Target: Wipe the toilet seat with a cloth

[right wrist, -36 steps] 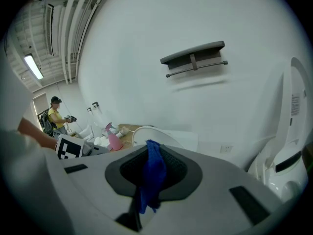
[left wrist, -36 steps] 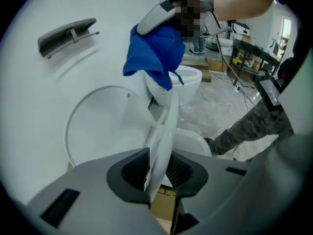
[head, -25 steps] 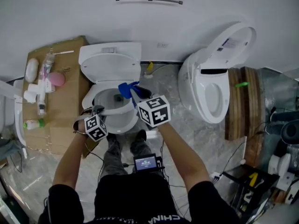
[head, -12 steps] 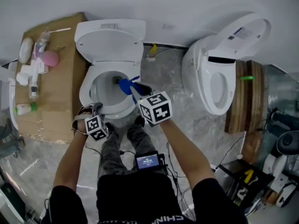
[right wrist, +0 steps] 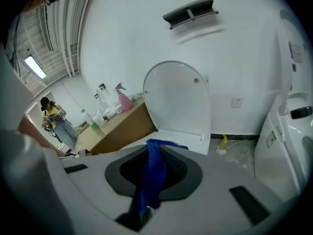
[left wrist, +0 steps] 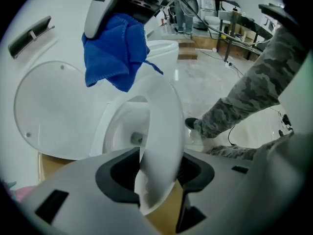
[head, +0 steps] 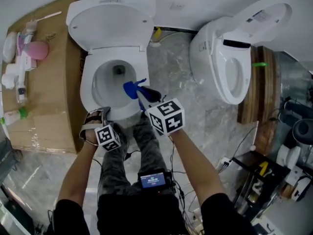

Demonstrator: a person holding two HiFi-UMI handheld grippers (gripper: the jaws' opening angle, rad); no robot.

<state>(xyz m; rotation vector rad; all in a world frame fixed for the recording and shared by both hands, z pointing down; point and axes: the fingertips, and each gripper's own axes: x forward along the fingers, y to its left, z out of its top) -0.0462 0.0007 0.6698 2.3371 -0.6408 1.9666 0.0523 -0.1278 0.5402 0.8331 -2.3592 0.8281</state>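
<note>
A white toilet with its lid (head: 110, 23) up stands at upper left, and its seat (head: 87, 89) lies low over the bowl. My left gripper (head: 100, 120) is at the seat's front edge. The seat rim (left wrist: 161, 131) runs between the jaws of my left gripper (left wrist: 157, 182). Those jaws have just been opening, with gaps beside the rim. My right gripper (head: 142, 96) hangs over the bowl's right side, shut on a blue cloth (head: 132, 88). The cloth (right wrist: 151, 180) is bunched in its jaws. The left gripper view shows the cloth (left wrist: 117, 53) dangling above the seat.
A second toilet (head: 230, 53) with its lid up stands to the right, against wooden boards (head: 257, 82). A cardboard box (head: 44, 97) at left carries bottles (head: 17, 77) and a pink item (head: 38, 49). The person's camouflage legs (head: 151, 148) stand before the bowl. Cables and gear lie at lower right.
Both grippers have sunk toward the bowl. The seat has come down with the left gripper, whose jaws have spread. The cloth stays in the right gripper.
</note>
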